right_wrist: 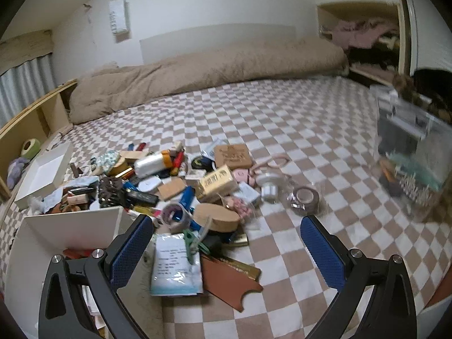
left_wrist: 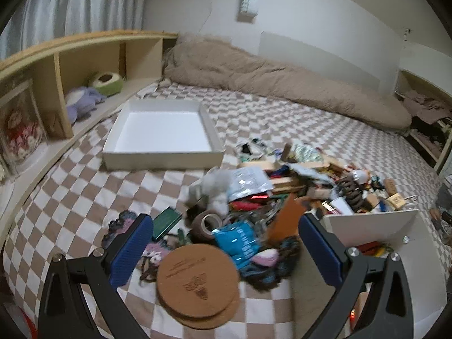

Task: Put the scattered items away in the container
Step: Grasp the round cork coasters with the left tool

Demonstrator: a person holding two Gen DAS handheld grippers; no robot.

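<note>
On the checkered bed (left_wrist: 84, 169) the white tray (left_wrist: 162, 130) sits totally bare, so as far as I can tell the tidying hasn't really started. Nothing is inside it in either view.

All the clutter sits in one big pile (left_wrist: 282, 186) to the right of the tray, a bit apart from it. Nearest the left gripper (left_wrist: 226, 243) are two stacked round cork coasters (left_wrist: 197, 279), a brown tape roll (left_wrist: 207, 223), a blue foil packet (left_wrist: 240, 240) and a grey plush toy (left_wrist: 214, 186). From the right wrist view I can make out a gold box (right_wrist: 216, 185), a square cork coaster (right_wrist: 232, 156), a brown leather piece (right_wrist: 226, 279) and a paper packet (right_wrist: 173, 265) just ahead of the right gripper (right_wrist: 226, 243).

Both sets of fingers are spread wide and carry nothing. The left ones hang over the near edge of the pile, roughly above the coasters and tape; the right ones hover over the packet and leather piece.

There's also a second white box (left_wrist: 367, 226) tipped at the near right with some stuff in or behind it; can't tell if that counts as the container.

So basically everything is left to do, dozens of small things.
</note>
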